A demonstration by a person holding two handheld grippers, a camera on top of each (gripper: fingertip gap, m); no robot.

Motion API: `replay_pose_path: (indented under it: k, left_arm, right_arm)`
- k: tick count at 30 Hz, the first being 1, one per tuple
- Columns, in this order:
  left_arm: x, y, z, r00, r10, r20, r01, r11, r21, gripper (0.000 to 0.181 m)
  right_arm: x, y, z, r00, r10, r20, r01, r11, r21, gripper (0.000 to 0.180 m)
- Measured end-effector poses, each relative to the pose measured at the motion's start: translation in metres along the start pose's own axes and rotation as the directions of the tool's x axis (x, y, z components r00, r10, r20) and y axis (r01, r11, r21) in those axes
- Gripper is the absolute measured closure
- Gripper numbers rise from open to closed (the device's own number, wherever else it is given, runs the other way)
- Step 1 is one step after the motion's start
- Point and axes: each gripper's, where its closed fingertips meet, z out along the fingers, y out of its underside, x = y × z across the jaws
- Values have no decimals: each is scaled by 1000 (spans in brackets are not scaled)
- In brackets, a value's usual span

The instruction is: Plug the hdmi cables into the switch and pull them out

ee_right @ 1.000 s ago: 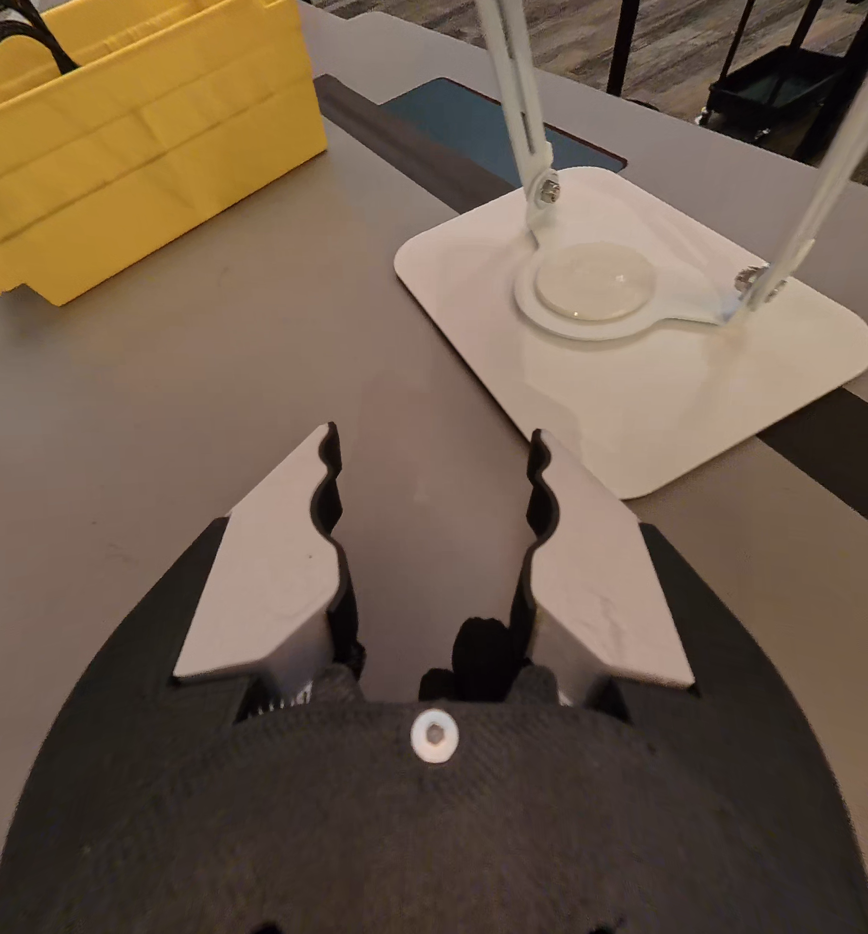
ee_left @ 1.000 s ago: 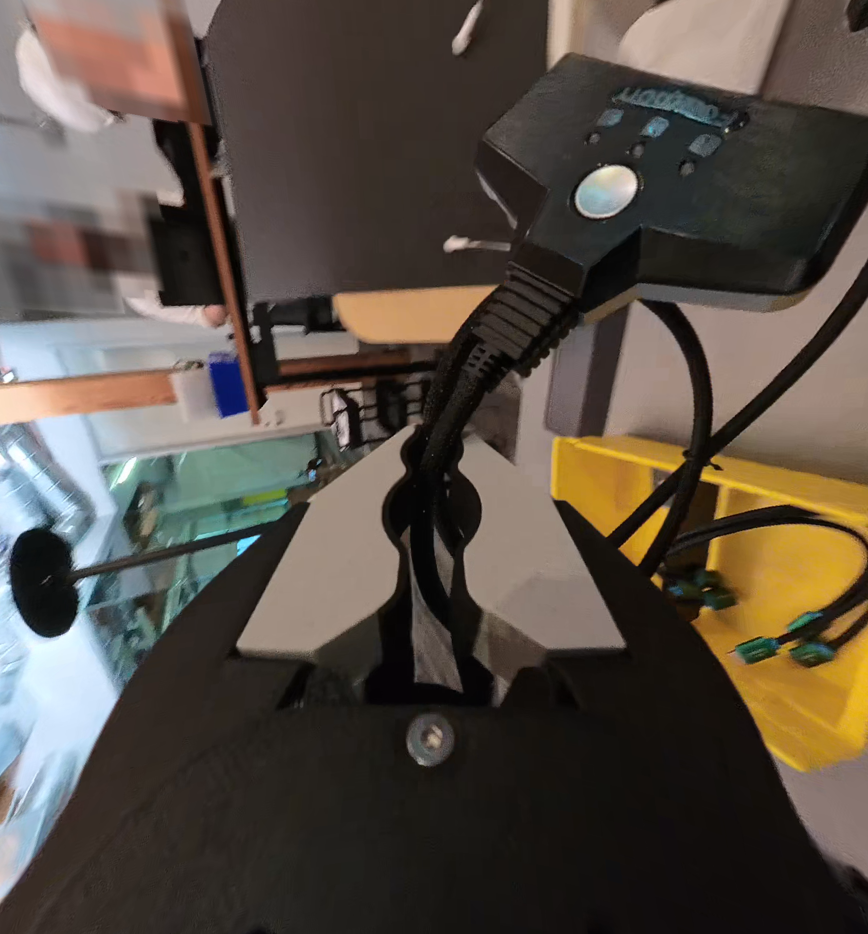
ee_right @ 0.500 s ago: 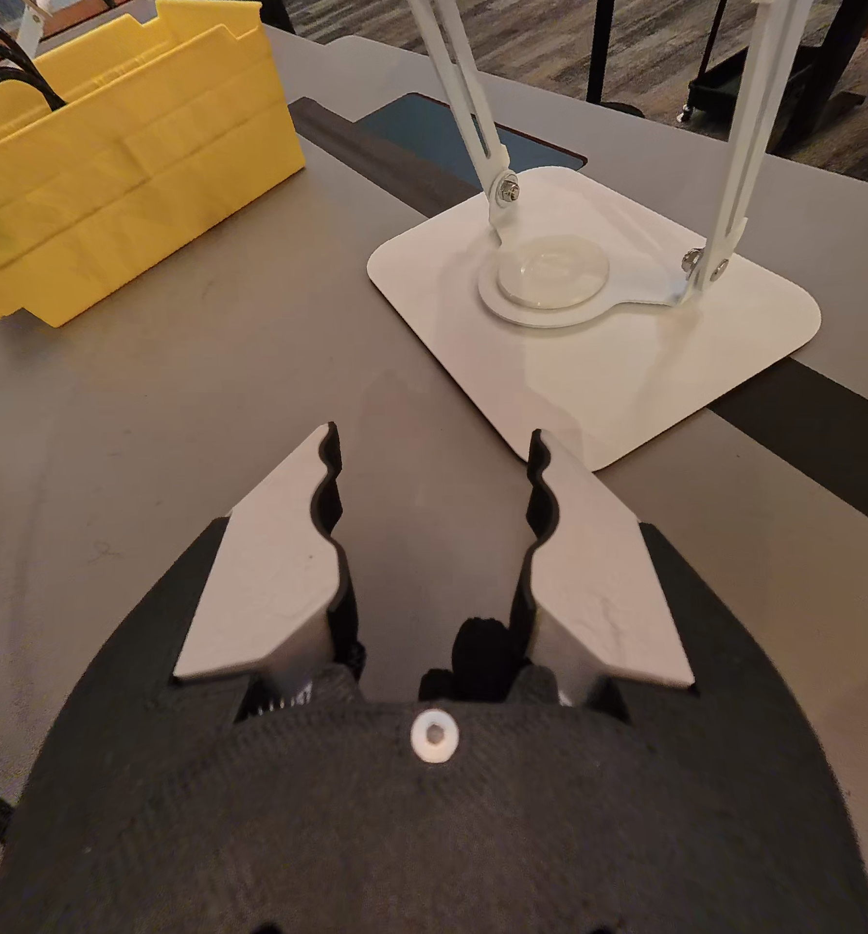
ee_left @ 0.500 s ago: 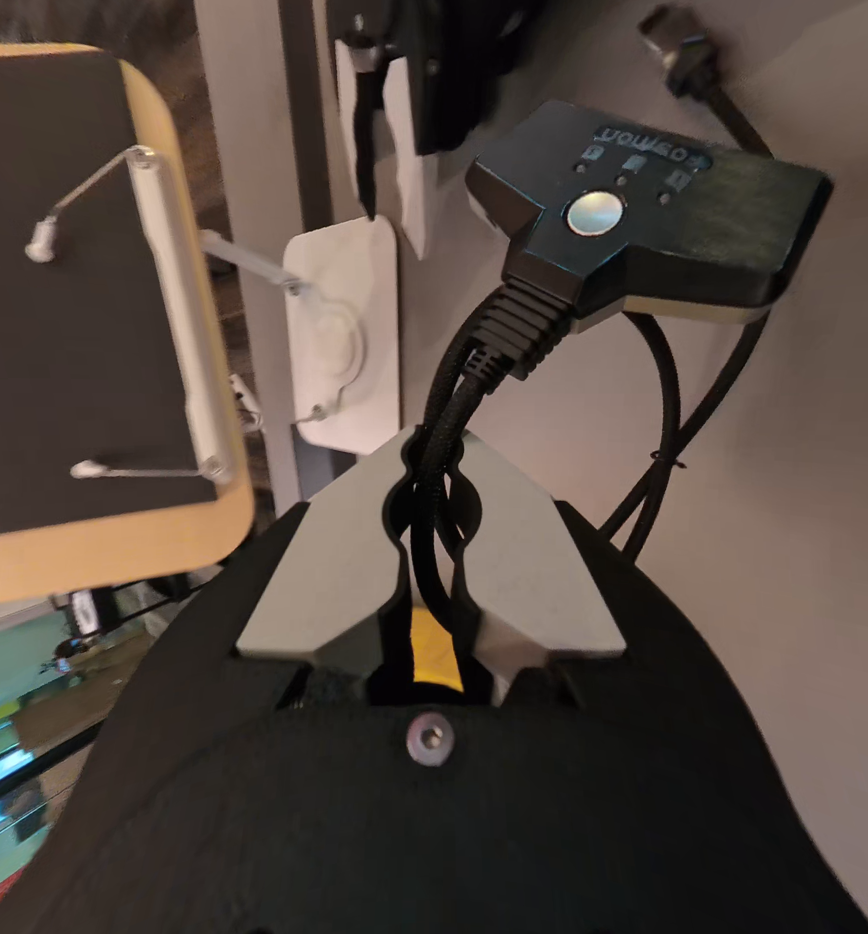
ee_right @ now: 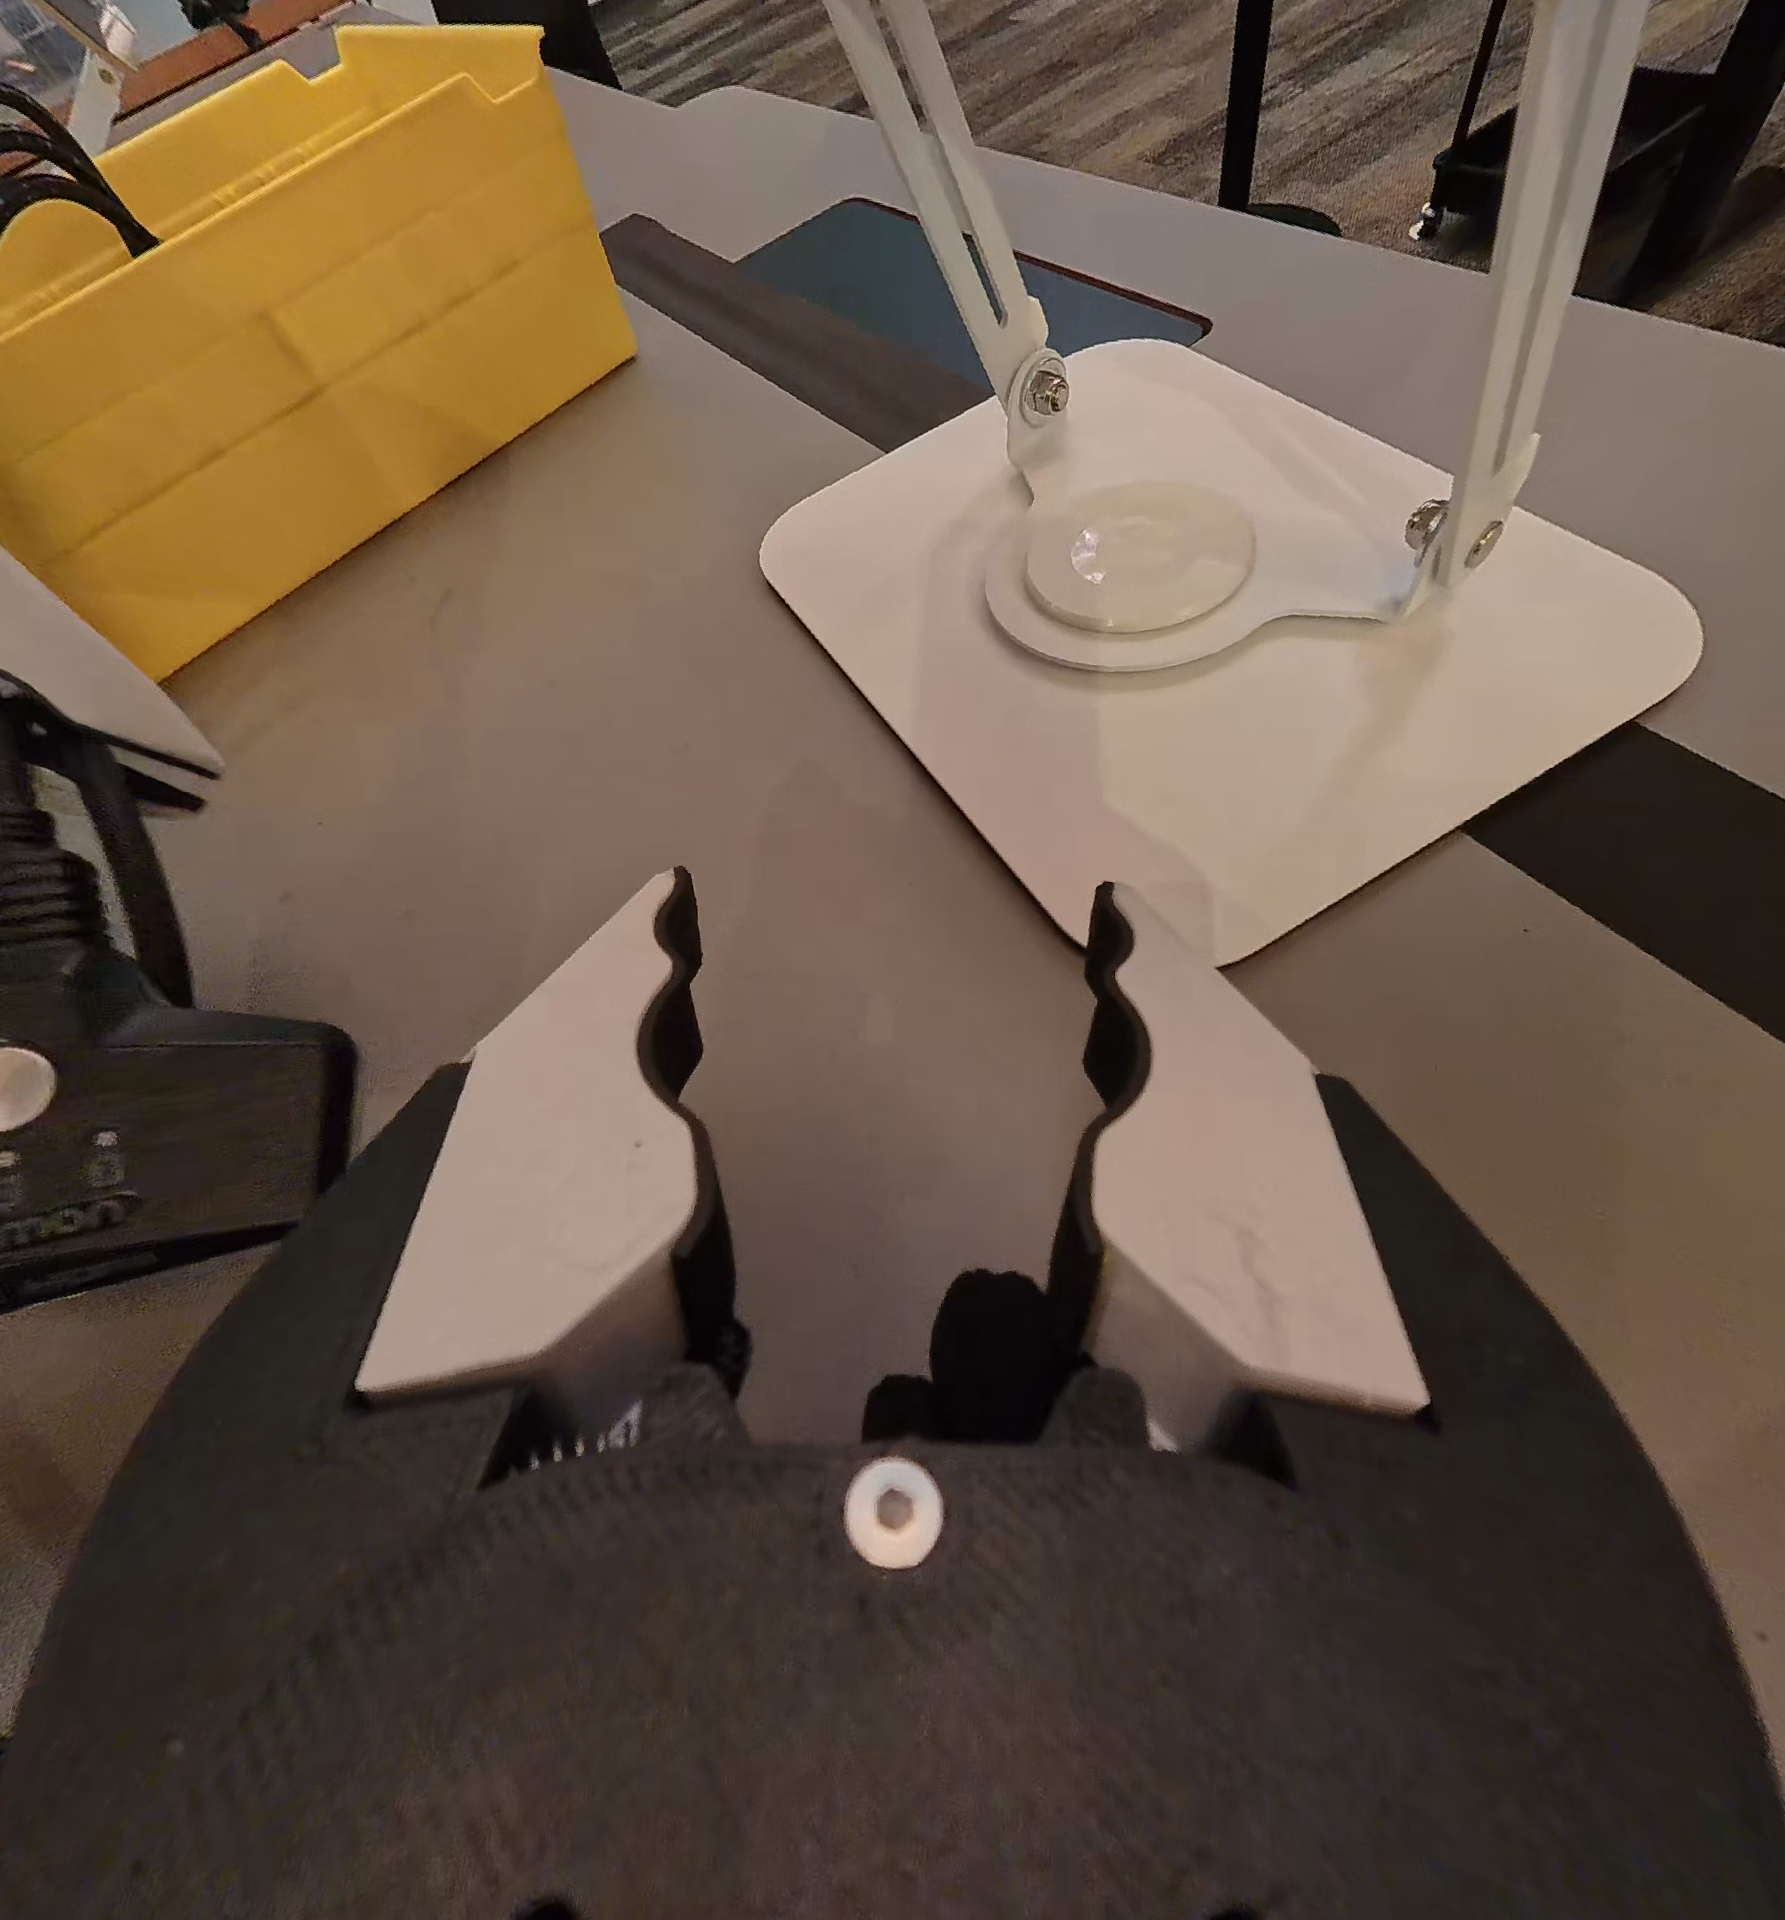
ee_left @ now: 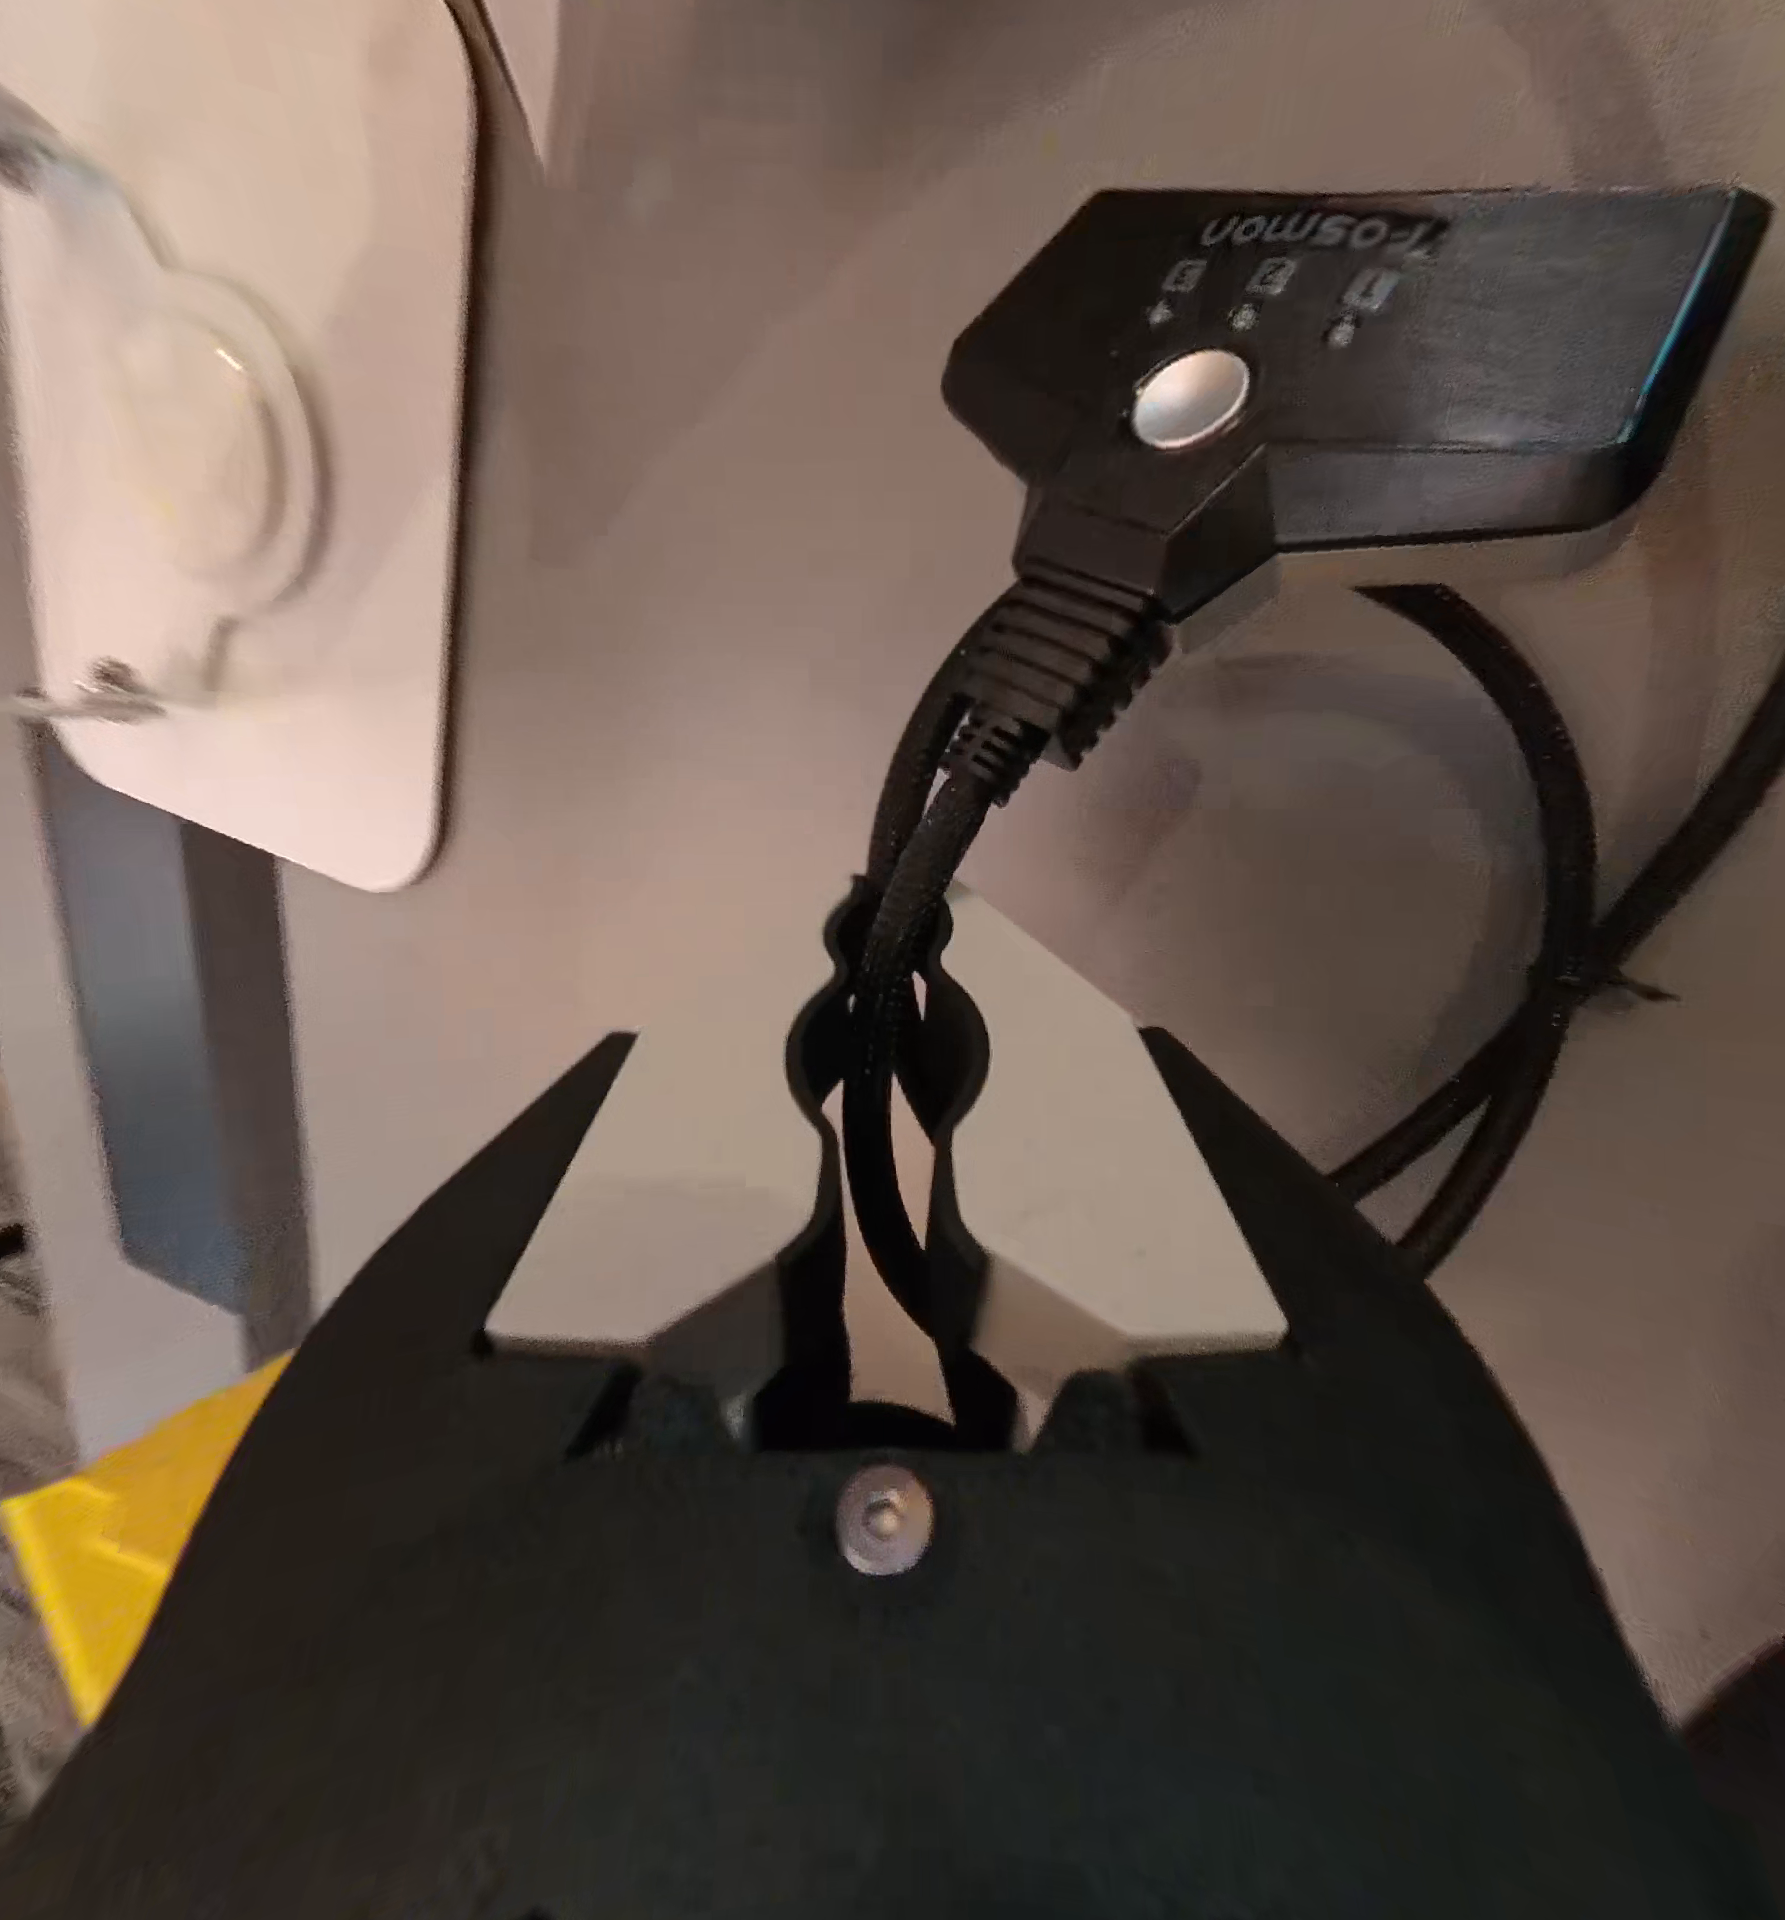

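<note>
Clearly we see our left gripper (ee_left: 893,925) pinching the switch's braided black cable (ee_left: 914,862), the flat matte-black plastic switch (ee_left: 1387,384) at one o'clock; our right gripper (ee_right: 893,925) gapes wide, empty.

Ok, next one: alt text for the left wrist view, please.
The left tool is shut on the braided black cable that runs into a flat black switch lying on the grey table. A white stand base lies to the left and a yellow bin's corner shows at lower left.
</note>
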Motion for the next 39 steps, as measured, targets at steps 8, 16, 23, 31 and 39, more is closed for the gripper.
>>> replay_pose_path:
  k: [8, 16, 23, 31, 39]
  left_arm:
    - [19, 31, 39, 993, -109, -53, 103, 989, -110, 177]
    - [10, 31, 39, 989, -140, 42, 143, 987, -77, 156]
    - [4, 23, 15, 979, -179, 96, 179, 984, 3, 97]
    - [-21, 23, -86, 940, -156, 305, 114, 982, 152, 113]
    - [-99, 171, -190, 768, -265, 584, 284, 957, 60, 132]
  right_arm:
    - [0, 1, 1, 1000, -1, 1, 1, 1000, -5, 106]
    - [0, 1, 1, 1000, 2, 2, -2, 1000, -9, 106]
    - [0, 2, 1, 1000, 5, 6, -5, 1000, -14, 105]
    - [0, 3, 2, 1000, 7, 8, -7, 1000, -20, 105]
    - [0, 6, 4, 1000, -3, 3, 3, 999, -36, 105]
